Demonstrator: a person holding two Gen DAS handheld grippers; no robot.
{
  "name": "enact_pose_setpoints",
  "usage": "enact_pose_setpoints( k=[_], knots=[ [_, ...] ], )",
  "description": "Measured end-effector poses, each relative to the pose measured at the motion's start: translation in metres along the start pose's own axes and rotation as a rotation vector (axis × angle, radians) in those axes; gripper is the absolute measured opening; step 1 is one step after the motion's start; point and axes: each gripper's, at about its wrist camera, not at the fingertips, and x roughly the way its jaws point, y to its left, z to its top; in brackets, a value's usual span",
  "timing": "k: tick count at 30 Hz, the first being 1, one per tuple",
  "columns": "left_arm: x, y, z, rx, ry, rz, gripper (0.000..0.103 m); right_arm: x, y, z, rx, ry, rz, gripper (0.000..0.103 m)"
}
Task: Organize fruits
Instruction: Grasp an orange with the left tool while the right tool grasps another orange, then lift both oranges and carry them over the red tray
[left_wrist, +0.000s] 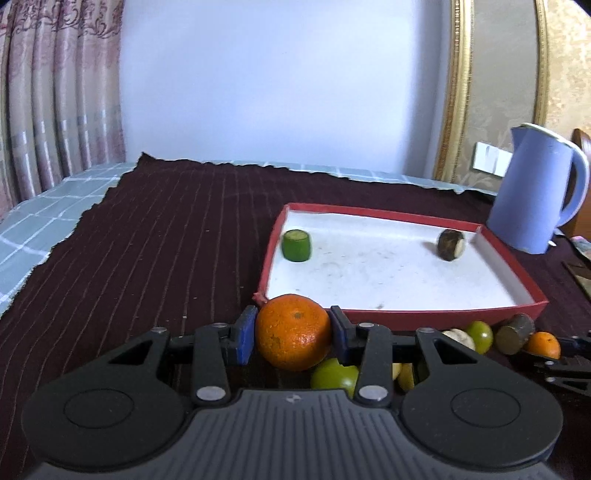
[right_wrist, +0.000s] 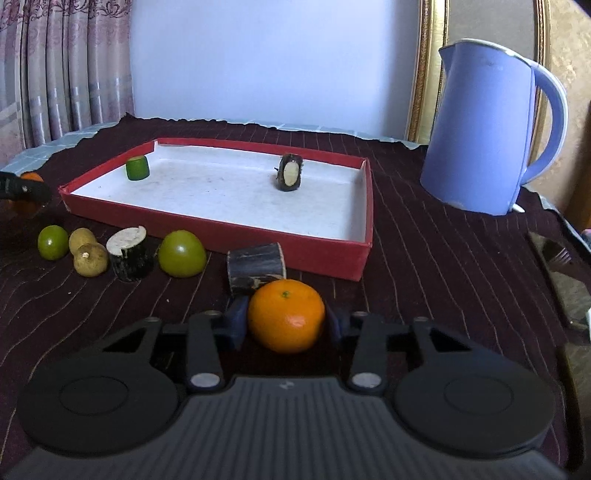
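Note:
My left gripper (left_wrist: 293, 330) is shut on an orange mandarin (left_wrist: 293, 332), held above the dark cloth in front of the red tray (left_wrist: 402, 317). My right gripper (right_wrist: 286, 321) is shut on a second mandarin (right_wrist: 286, 320), near the tray's (right_wrist: 221, 225) front edge. The tray holds a green cylinder piece (right_wrist: 137, 168) at the left and a dark sugarcane piece (right_wrist: 290, 177) at the back right. In front of the tray lie green fruits (right_wrist: 182, 253), tan longans (right_wrist: 89, 260) and two dark sugarcane chunks (right_wrist: 255, 266).
A blue kettle (right_wrist: 487, 125) stands right of the tray. The dark ribbed cloth (left_wrist: 147, 240) covers the table over a checked cloth. Curtains hang at the left. A dark tray with a fork (right_wrist: 561, 258) lies at the far right.

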Motion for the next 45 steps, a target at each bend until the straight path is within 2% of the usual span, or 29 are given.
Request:
enact_pose_setpoints(
  k=[6, 11, 15, 21, 29, 45],
  knots=[
    [-0.003, -0.017, -0.003, 0.026, 0.017, -0.090, 0.041, -0.013, 0.002, -0.002, 0.019, -0.026, -0.012, 0.039],
    [-0.007, -0.044, -0.007, 0.080, 0.009, -0.113, 0.041, -0.026, 0.004, 0.003, 0.054, -0.082, 0.005, 0.039],
    [-0.005, -0.061, -0.004, 0.112, 0.008, -0.105, 0.041, -0.029, 0.012, 0.012, 0.059, -0.123, -0.017, 0.039],
    [0.001, -0.080, 0.004, 0.141, -0.001, -0.072, 0.041, -0.032, 0.021, 0.028, 0.071, -0.163, 0.006, 0.039],
    [0.010, -0.085, 0.011, 0.140, -0.016, -0.041, 0.041, -0.035, 0.018, 0.044, 0.085, -0.192, -0.016, 0.039],
    [0.021, -0.088, 0.019, 0.147, 0.000, -0.019, 0.041, -0.026, 0.015, 0.058, 0.089, -0.196, -0.025, 0.039]
  ],
)
